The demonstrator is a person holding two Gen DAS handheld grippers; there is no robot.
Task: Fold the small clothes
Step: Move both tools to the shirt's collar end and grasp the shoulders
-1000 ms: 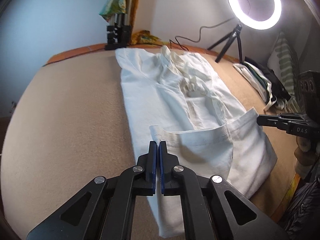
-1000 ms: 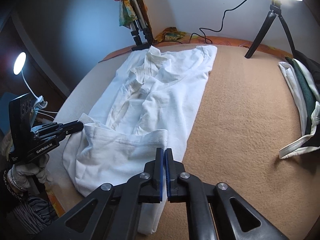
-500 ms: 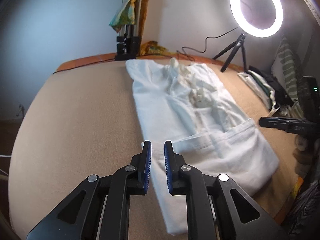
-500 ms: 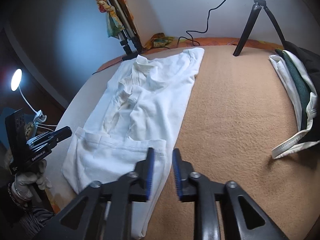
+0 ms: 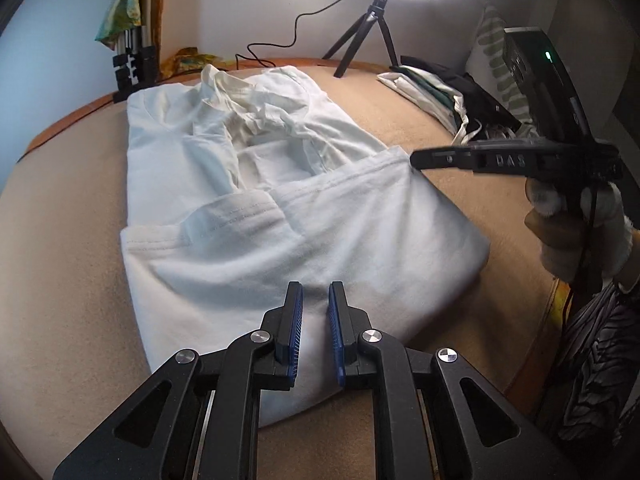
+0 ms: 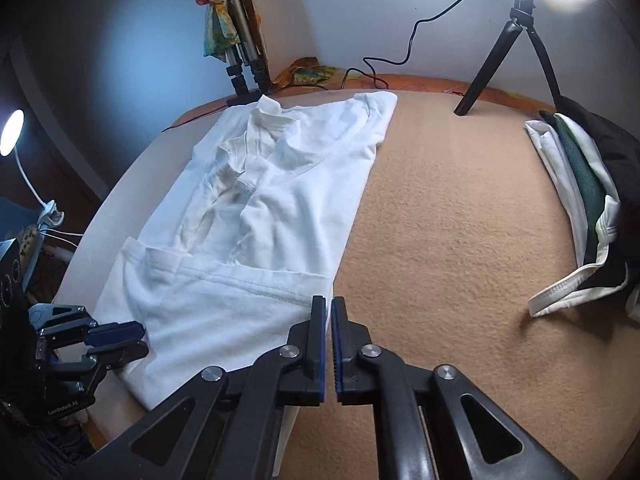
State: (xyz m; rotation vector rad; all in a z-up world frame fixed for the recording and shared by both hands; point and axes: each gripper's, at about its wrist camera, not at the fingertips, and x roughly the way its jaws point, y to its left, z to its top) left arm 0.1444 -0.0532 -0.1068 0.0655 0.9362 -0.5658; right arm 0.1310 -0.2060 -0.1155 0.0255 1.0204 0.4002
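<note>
— Shirt position? Where is the white shirt [image 5: 280, 216] relative to the ring light tripod [image 6: 516, 40]?
— Spread on the tan blanket [image 6: 448, 208], collar end toward the tripod's side, hem end folded back over the body.
— Left gripper [image 5: 314, 332]?
— Fingers parted with a plain gap, hovering over the folded hem end farthest from the tripod, holding nothing.
— Right gripper [image 6: 329, 344]?
— Fingers nearly together, a thin slit between them, at the shirt's near corner; whether cloth is pinched, I cannot tell.
</note>
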